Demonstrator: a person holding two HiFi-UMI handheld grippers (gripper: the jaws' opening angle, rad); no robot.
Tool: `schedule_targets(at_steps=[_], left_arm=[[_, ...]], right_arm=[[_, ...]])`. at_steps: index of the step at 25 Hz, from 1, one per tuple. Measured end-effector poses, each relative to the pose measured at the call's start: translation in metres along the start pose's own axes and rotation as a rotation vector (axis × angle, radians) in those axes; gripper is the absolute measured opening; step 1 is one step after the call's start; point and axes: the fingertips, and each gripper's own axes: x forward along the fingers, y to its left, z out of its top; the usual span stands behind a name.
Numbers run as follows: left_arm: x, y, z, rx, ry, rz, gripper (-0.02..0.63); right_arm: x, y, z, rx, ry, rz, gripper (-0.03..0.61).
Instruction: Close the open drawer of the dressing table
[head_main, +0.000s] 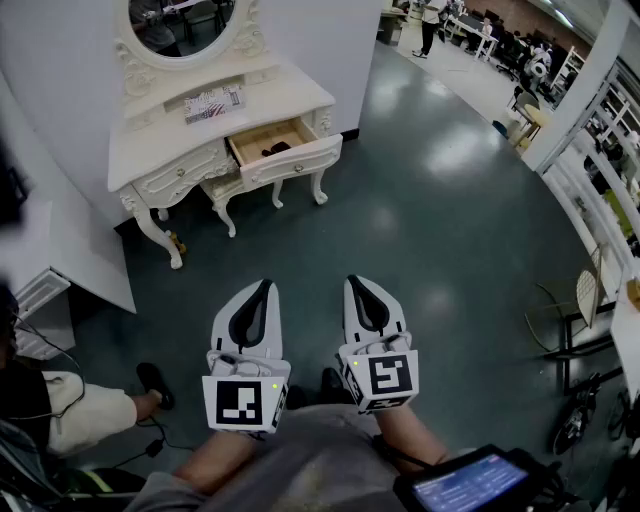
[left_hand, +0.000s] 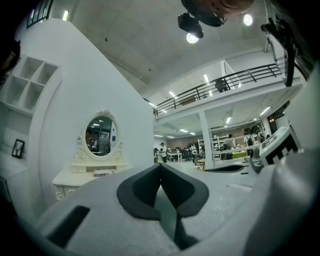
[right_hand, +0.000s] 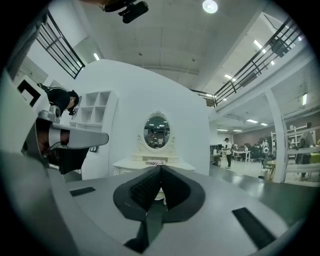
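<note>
Two grippers sit side by side just below the centre of your head view, your left gripper (head_main: 265, 286) at 7 o'clock and your right gripper (head_main: 355, 282) at 5 o'clock. Both point level across the dark floor (head_main: 440, 200) toward 12 o'clock. On each one the dark pads meet at the tips: both pairs of jaws are pressed together and pinch nothing.

Your target, the table (head_main: 160, 152), stands well apart from both grippers, at 11 o'clock from them, with its back to a white wall. The drawer (head_main: 290, 158) is at the table's right end and is open. It is pulled out toward 5 o'clock, so the wooden bottom shows behind the white front panel. A small dark item (head_main: 275, 149) lies inside; you cannot tell what it is from here. The oval mirror (head_main: 185, 22) rises at the table's 12 o'clock side. A printed sheet (head_main: 215, 102) lies flat on the top, just behind the drawer.

From your right gripper view the table sits dead ahead at 12 o'clock, just above the closed jaw tips. From your left gripper view it lies off at 10 o'clock.

At 8 o'clock in the head view a seated person (head_main: 70, 415) rests a shoe on the floor. A screen (head_main: 470, 482) glows at 5 o'clock on the bottom edge.
</note>
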Motion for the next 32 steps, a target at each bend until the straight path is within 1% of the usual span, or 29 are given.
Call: schedule_targets(at_steps=[4,12,15,25,28,32], left_arm=[[0.01,-0.004,-0.004,0.008,0.007,0.003,0.015],[0.036,-0.018,-0.006,0.029,0.036,0.026,0.015],[0.051,-0.021,-0.003,0.031,0.037,0.05,0.015],[0.094,-0.029,-0.006,0.022,0.044,0.14,0.015],[0.101,-0.032,-0.013,0.022,0.073,0.155,0.015],[0.111,-0.019,-0.022,0.01,0.098,0.18,0.015]], right_arm=[[0.006,-0.009,-0.006,0.013,0.006,-0.004,0.012],[0.024,-0.036,-0.005,0.021,-0.007,0.041,0.012],[0.037,-0.05,-0.004,0.038,-0.004,0.065,0.014],[0.076,-0.086,-0.009,0.037,0.013,0.146,0.014],[0.085,-0.09,-0.015,0.04,0.024,0.174,0.014],[0.103,-0.087,-0.024,0.04,0.046,0.195,0.014]])
